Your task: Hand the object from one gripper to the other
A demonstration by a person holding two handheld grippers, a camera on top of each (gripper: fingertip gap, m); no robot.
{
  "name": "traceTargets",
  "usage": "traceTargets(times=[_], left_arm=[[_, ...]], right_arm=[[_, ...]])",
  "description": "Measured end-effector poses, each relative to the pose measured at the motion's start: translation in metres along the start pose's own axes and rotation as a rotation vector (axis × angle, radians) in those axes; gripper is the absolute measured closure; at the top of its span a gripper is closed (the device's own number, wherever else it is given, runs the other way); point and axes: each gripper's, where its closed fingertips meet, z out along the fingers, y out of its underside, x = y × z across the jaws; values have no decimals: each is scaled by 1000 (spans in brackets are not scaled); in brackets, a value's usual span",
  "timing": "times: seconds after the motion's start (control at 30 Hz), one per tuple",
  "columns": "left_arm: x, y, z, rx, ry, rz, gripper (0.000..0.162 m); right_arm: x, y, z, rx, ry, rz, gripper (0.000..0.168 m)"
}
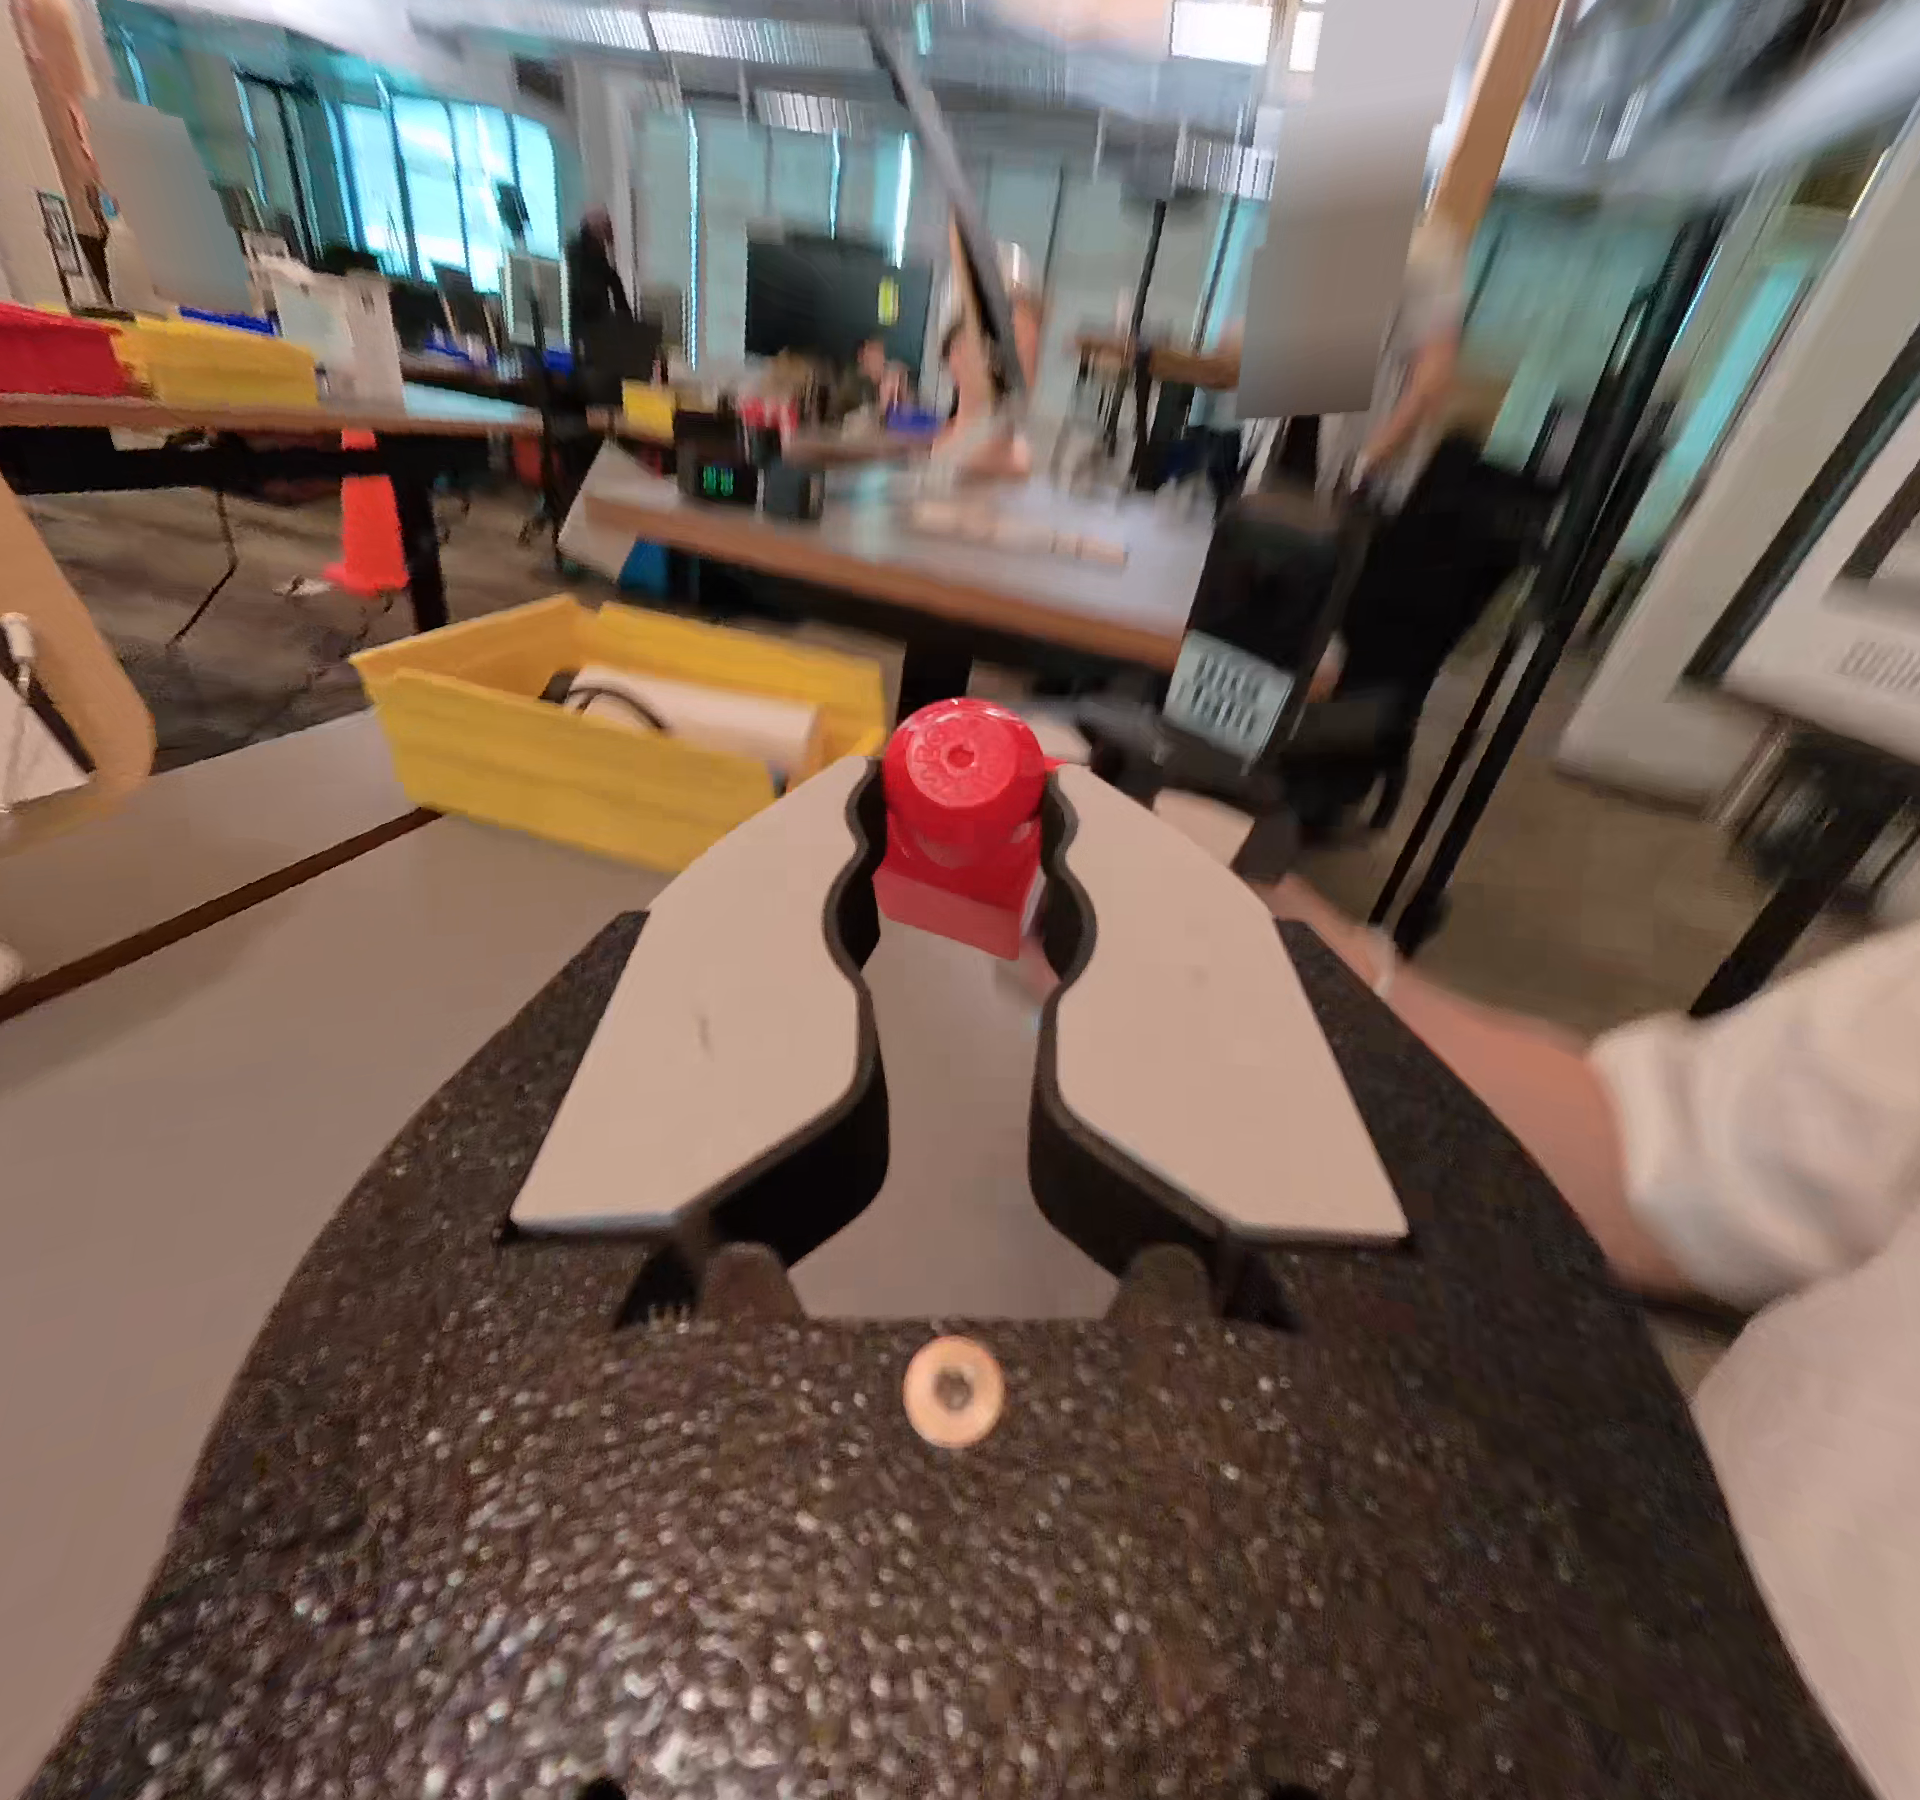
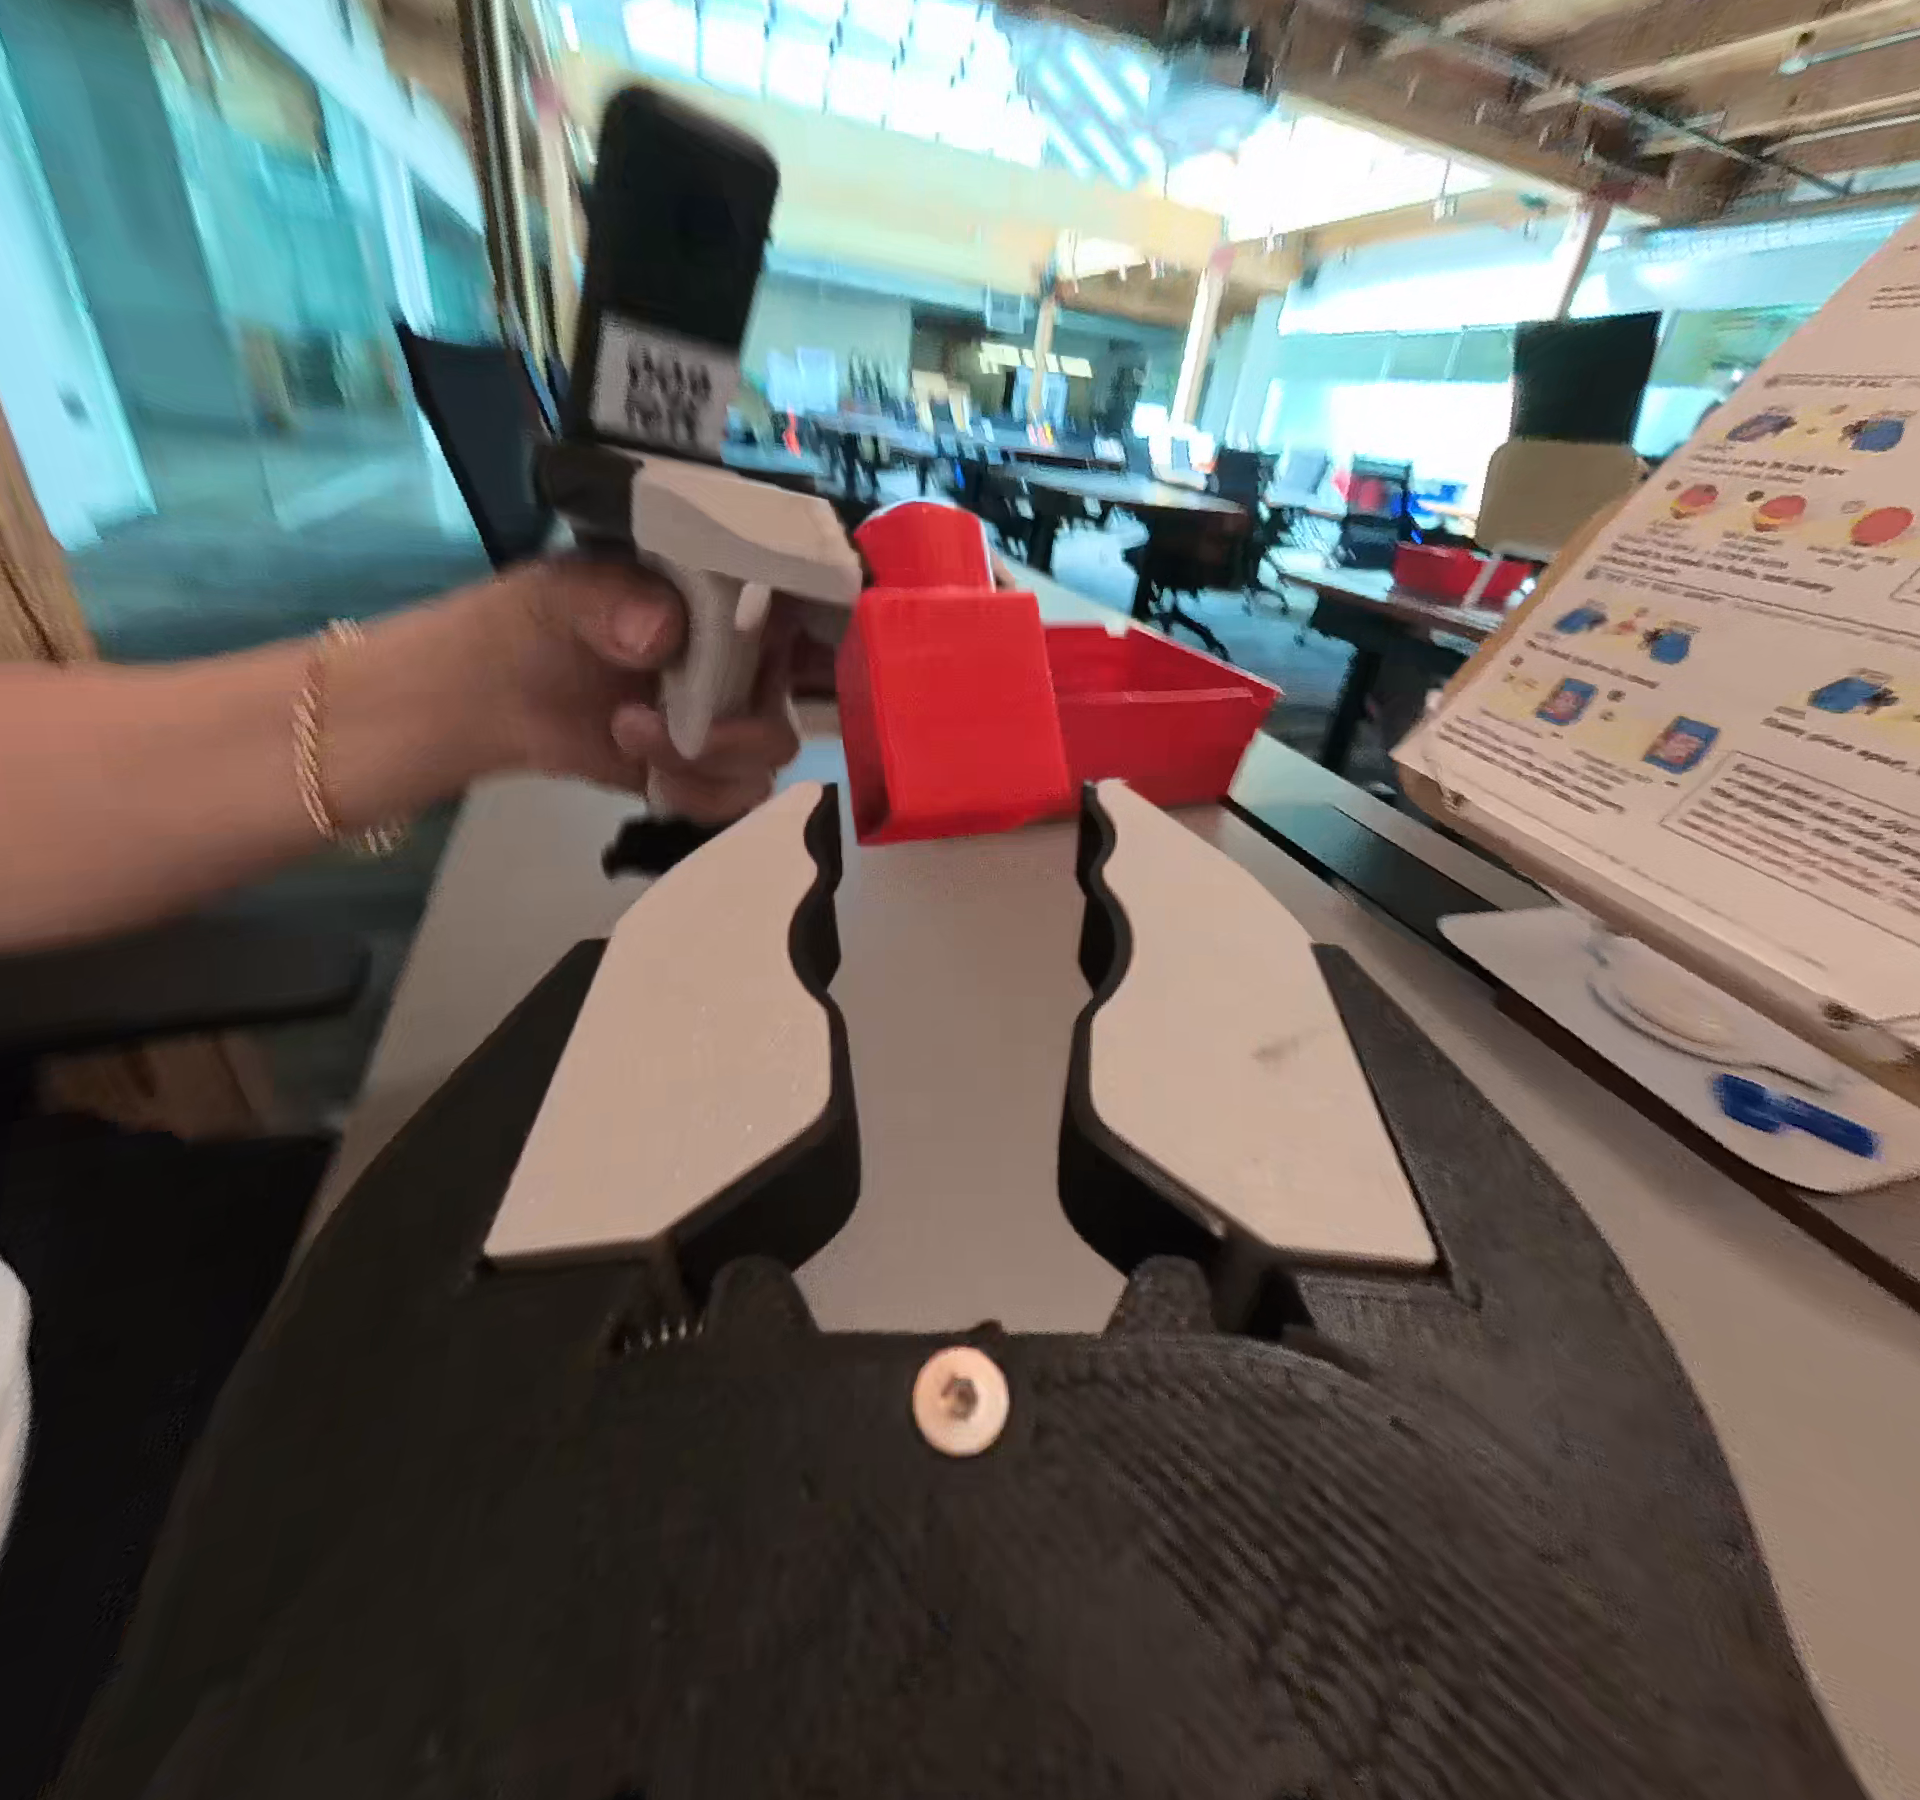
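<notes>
- Open-plan workshop, long rows of desks and glass walls in the far background, much of it blurred; pale grey tabletop (image 1: 260, 1023) in the near field.
- Yellow bin (image 1: 613, 722) on the tabletop, far left in the left wrist view; red tray (image 2: 1153, 711) beyond the object in the right wrist view; propped instruction sheet (image 2: 1714, 670) at near right.
- Red object (image 1: 961, 820): square block base with a round knob on top, apparently 3D-printed. Held off the tabletop, between the two grippers.
- Left gripper (image 1: 961, 815): jaws clenched on the red object at the neck and knob, tips pressed against both sides.
- Same gripper seen side-on from the right wrist view, a hand (image 2: 634, 680) around its pale handle, block base hanging free toward the right gripper.
- Right gripper (image 2: 956, 815): jaws released and spread, empty, tips just short of the block base, not touching.
- Step in hand, by judgement: approach for the handover, giver holding, receiver lined up.
- Next move, by judgement: advance the right jaws around the block base, clench, then release the left. Risk: twist of the block if released before a firm hold.
</notes>
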Motion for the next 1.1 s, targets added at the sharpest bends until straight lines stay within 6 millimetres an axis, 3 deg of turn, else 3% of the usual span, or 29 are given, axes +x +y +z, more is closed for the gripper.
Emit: traceTargets(times=[0.1, 0.23, 0.33, 0.4, 0.5, 0.57, 0.63, 0.77, 0.93, 1.1], left_arm=[[-3, -20, -8, 239, 57, -211, 134], [-3, -22, -10, 406, 126, -366, 134], [-3, -15, -8, 451, 141, -405, 135], [-3, -11, -9, 450, 153, -412, 134], [-2, -1, -10, 339, 146, -331, 133], [-6, 8, -10, 207, 80, -188, 132], [-10, 17, -10, 28, -3, 23, 113], [2, 34, -8, -339, 13, 306, 102], [6, 56, -7, -649, 83, 464, 108], [12, 74, -6, -784, 156, 472, 126]], right_arm=[[0, -15, 0, 156, -28, 127, 114], [-3, -22, 5, 239, -25, 157, 114], [-2, -26, 6, 268, 7, 140, 132], [-3, -24, 6, 250, -11, 142, 134], [-4, -16, 3, 149, -43, 105, 135], [-1, -12, 0, 82, -29, 77, 134], [-1, -4, -3, -6, -38, 45, 135], [-6, 21, -10, -203, -71, -47, 134], [-20, 32, -8, -296, -122, -128, 134], [-29, 40, -3, -347, -156, -166, 134]])
